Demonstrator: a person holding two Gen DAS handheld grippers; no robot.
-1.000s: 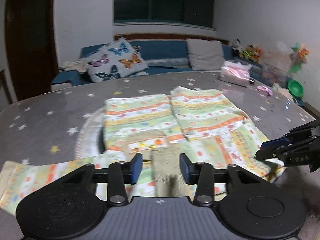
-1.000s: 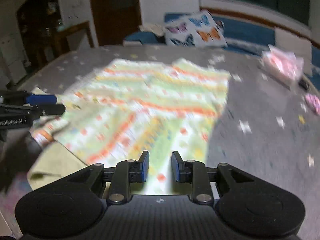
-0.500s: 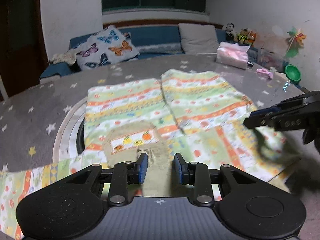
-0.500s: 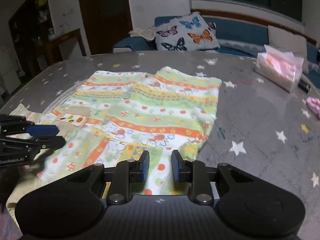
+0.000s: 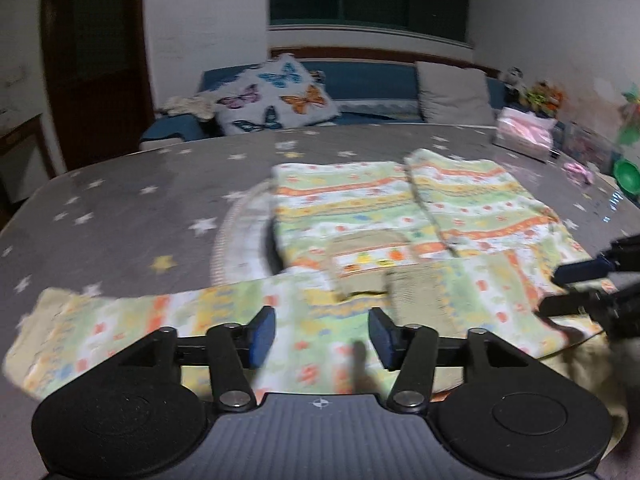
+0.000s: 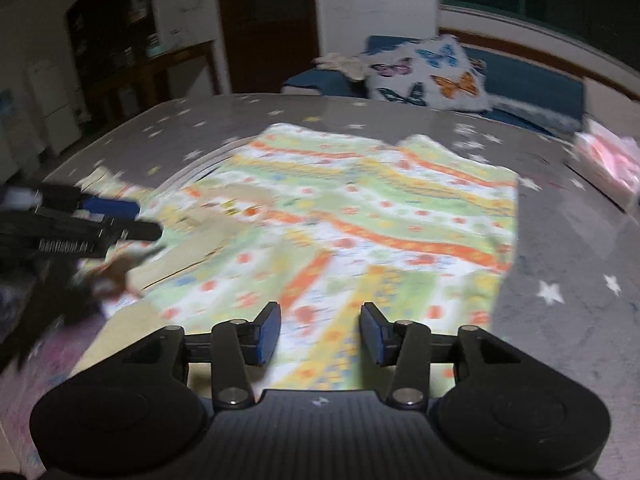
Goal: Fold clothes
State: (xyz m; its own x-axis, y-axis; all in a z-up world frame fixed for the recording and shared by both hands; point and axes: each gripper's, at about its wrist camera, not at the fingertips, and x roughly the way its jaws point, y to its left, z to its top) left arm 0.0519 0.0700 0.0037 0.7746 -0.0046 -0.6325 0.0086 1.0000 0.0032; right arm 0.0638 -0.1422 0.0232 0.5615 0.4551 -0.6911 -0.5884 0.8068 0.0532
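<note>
We see no containers w/ visible contents. Striped garment lies flat on starred table; pink packet sits apart. Left gripper & right gripper both gape wide, holding nothing.

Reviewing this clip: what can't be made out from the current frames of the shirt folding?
- Near hem of the patterned garment: left wrist view, hidden behind the left gripper body.
- Fabric print and folds: right wrist view, motion blur.
- Right gripper seen from the left wrist view: cut off by the right edge.
- Pink package contents: too small, blurred.
</note>
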